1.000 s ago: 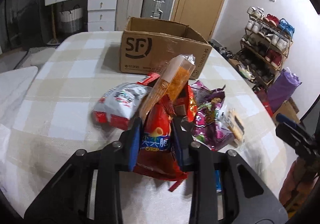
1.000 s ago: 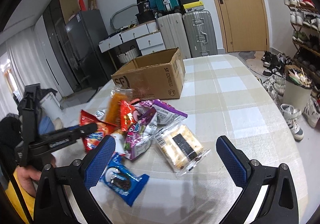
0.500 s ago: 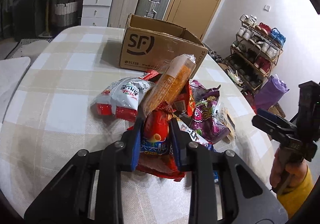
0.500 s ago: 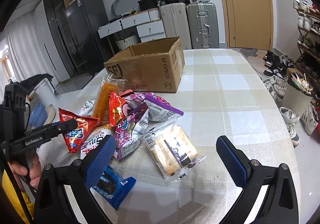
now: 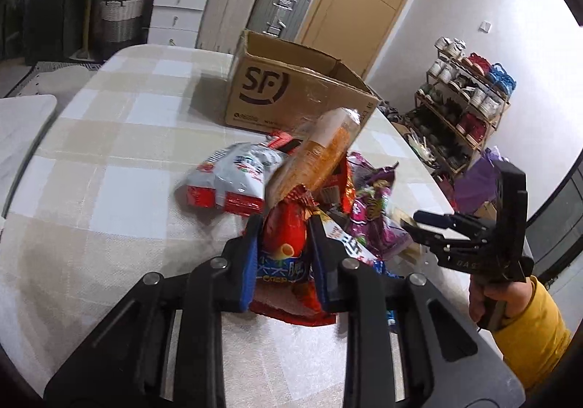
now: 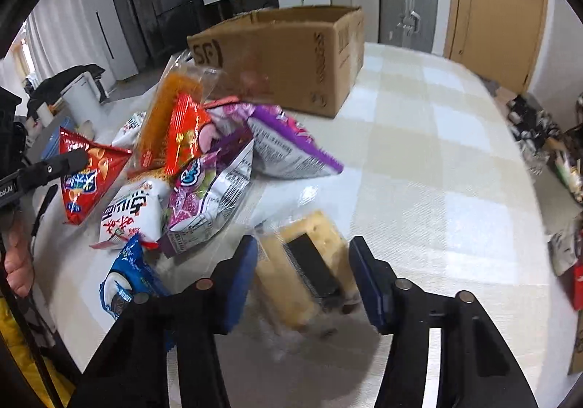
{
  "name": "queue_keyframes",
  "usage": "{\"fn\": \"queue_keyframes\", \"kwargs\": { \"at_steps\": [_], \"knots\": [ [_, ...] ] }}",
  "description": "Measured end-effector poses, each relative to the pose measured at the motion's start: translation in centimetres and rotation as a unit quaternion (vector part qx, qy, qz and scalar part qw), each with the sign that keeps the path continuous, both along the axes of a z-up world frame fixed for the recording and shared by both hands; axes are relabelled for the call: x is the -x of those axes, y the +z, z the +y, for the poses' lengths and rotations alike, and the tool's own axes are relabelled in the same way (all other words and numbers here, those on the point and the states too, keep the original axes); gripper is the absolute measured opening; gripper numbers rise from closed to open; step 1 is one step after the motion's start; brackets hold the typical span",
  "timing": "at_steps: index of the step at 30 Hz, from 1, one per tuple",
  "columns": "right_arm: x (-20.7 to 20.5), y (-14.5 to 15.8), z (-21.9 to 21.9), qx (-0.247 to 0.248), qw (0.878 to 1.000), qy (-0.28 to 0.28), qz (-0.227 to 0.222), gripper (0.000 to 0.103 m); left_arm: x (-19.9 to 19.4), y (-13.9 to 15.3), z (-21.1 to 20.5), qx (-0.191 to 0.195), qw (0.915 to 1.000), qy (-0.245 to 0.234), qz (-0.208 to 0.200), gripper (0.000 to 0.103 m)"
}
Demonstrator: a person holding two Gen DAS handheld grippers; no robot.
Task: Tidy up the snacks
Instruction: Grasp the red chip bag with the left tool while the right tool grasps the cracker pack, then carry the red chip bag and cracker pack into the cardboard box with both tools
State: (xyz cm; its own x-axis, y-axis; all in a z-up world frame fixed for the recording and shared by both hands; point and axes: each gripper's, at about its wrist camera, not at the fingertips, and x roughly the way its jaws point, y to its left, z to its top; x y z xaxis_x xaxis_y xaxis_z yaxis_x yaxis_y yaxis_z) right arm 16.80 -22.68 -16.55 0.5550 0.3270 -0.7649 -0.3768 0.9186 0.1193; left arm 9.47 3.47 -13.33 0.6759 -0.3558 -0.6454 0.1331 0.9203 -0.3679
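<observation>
Right gripper (image 6: 302, 277) jaws just narrowed around cracker pack (image 6: 306, 269), blurred.

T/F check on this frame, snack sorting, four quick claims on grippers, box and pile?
1. The left gripper is shut on the red snack bag. True.
2. The right gripper has the cracker pack between its jaws. True; they have just been closing.
3. The cardboard box lies tipped on its side. False: it stands upright, top open.
4. The blue cookie packet is already in the box. False: it lies on the table.
</observation>
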Motion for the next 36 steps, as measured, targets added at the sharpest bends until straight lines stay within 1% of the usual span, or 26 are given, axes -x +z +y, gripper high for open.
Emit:
{"fn": "queue_keyframes", "kwargs": {
  "at_steps": [2, 5, 6, 7, 9, 12, 13, 16, 18, 19, 20, 21, 22, 23, 25, 26, 27, 29, 31, 32, 33, 36],
  "knots": [
    [0.3, -0.1, 0.6, 0.017, 1.0, 0.015, -0.009, 0.054, 0.1, 0.0, 0.2, 0.006, 1.0, -0.001, 0.002, 0.022],
    [0.6, -0.3, 1.4, 0.045, 0.998, 0.028, -0.017, 0.055, 0.3, 0.1, 0.3, 0.003, 1.0, 0.001, 0.0, 0.022],
    [0.7, -0.3, 1.5, 0.049, 0.998, 0.031, -0.018, 0.057, 0.3, 0.2, 0.3, 0.003, 1.0, 0.0, 0.0, 0.022],
    [0.7, -0.4, 1.7, 0.056, 0.998, 0.037, -0.018, 0.063, 0.4, 0.2, 0.3, 0.002, 1.0, 0.0, -0.001, 0.022],
    [0.9, -0.9, 2.1, 0.076, 0.996, 0.046, -0.02, 0.071, 0.6, 0.4, 0.3, 0.0, 1.0, 0.0, -0.002, 0.022],
    [1.0, -1.4, 2.5, 0.105, 0.992, 0.056, -0.031, 0.071, 0.8, 0.4, 0.3, -0.001, 1.0, 0.0, -0.004, 0.022],
    [1.0, -1.5, 2.6, 0.108, 0.992, 0.059, -0.032, 0.07, 0.8, 0.5, 0.3, -0.001, 1.0, -0.001, -0.004, 0.022],
    [1.1, -1.5, 2.5, 0.101, 0.993, 0.056, -0.032, 0.067, 1.0, 0.7, 0.3, -0.001, 1.0, 0.0, -0.005, 0.022],
    [1.0, -1.3, 1.9, 0.083, 0.995, 0.055, -0.027, 0.066, 1.2, 1.0, 0.3, -0.002, 1.0, 0.0, -0.008, 0.022],
    [1.0, -1.2, 1.6, 0.073, 0.996, 0.052, -0.026, 0.059, 1.3, 1.1, 0.3, -0.003, 1.0, -0.001, -0.01, 0.022],
    [1.0, -0.8, 1.2, 0.053, 0.997, 0.052, -0.031, 0.05, 1.4, 1.3, 0.4, -0.004, 0.9999, 0.0, -0.012, 0.022],
    [0.8, -0.4, 0.9, 0.041, 0.997, 0.053, -0.035, 0.038, 1.6, 1.6, 0.3, -0.004, 0.9999, 0.0, -0.015, 0.022],
    [0.9, 0.1, 0.6, 0.026, 0.998, 0.048, -0.038, 0.03, 1.7, 1.9, 0.3, -0.004, 0.9999, -0.001, -0.017, 0.022],
    [0.9, 0.3, 0.4, 0.023, 0.998, 0.041, -0.036, 0.027, 1.8, 2.1, 0.3, -0.005, 0.9998, -0.002, -0.019, 0.022],
    [0.4, -0.2, 0.4, 0.02, 0.999, 0.038, -0.01, 0.027, 2.0, 2.5, 0.3, -0.007, 0.9997, -0.002, -0.023, 0.022],
    [0.7, -0.2, 0.5, 0.03, 0.998, 0.041, -0.024, 0.028, 2.2, 2.7, 0.3, -0.006, 0.9997, -0.002, -0.023, 0.022],
    [0.7, -0.3, 0.6, 0.037, 0.998, 0.043, -0.027, 0.029, 2.3, 2.8, 0.2, -0.006, 0.9997, -0.004, -0.024, 0.022],
    [1.0, -0.3, 0.7, 0.051, 0.997, 0.045, -0.029, 0.037, 2.7, 3.0, 0.2, -0.009, 0.9996, -0.003, -0.026, 0.022],
    [0.7, -0.2, 0.4, 0.063, 0.997, 0.035, -0.04, 0.059, 2.9, 3.2, 0.2, -0.008, 0.9996, -0.003, -0.025, 0.022],
    [0.7, -0.1, 0.2, 0.065, 0.996, 0.032, -0.043, 0.064, 2.9, 3.2, 0.2, -0.01, 0.9996, -0.003, -0.025, 0.022],
    [0.4, 0.0, 0.0, 0.066, 0.996, 0.029, -0.047, 0.071, 3.0, 3.3, 0.2, -0.01, 0.9996, -0.004, -0.026, 0.022],
    [-1.2, -0.4, -0.4, 0.08, 0.996, 0.021, -0.043, 0.072, 3.1, 3.4, 0.1, -0.011, 0.9996, -0.005, -0.026, 0.022]
  ]
}}
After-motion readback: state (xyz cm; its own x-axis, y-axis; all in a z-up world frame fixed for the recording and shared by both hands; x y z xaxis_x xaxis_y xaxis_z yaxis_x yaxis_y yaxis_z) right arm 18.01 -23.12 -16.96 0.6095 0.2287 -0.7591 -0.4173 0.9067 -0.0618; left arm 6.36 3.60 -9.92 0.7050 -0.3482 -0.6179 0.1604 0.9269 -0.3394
